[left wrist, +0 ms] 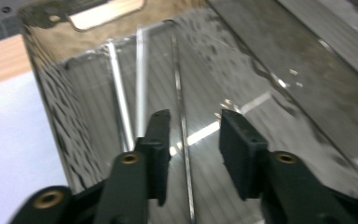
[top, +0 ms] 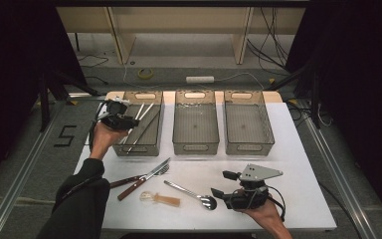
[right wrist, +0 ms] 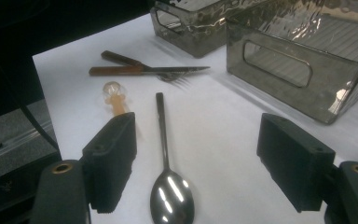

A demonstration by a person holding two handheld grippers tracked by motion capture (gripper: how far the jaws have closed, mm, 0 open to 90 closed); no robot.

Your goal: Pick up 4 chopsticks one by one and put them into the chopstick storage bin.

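White table [top: 298,149] carries three smoky plastic bins in a row at its far side: the left bin [top: 155,144] with thin metal rods [top: 140,117] lying in it, the middle bin [top: 195,145] and the right bin [top: 247,144] apparently bare. Nearer the person lie a knife [top: 140,180] and a fork [top: 151,174] crossed over each other, a spoon [top: 191,193], and a small clear-and-amber plastic utensil [top: 160,199]. Over the left bin hangs the left gripper [left wrist: 195,122], its jaws part-way apart with nothing pinched between them; one thin rod [left wrist: 182,135] lies in the bin below the gap. The right gripper [right wrist: 198,156] sits low over the table with jaws spread wide, straddling the spoon's bowl [right wrist: 171,200] without touching it. Risks, as I judge them: the spoon is flat and shiny, so a pinch at the bowl may skid it away or tip it out of the pads; the left jaws, drawn back carelessly, might snag a rod or knock the bin's wall.
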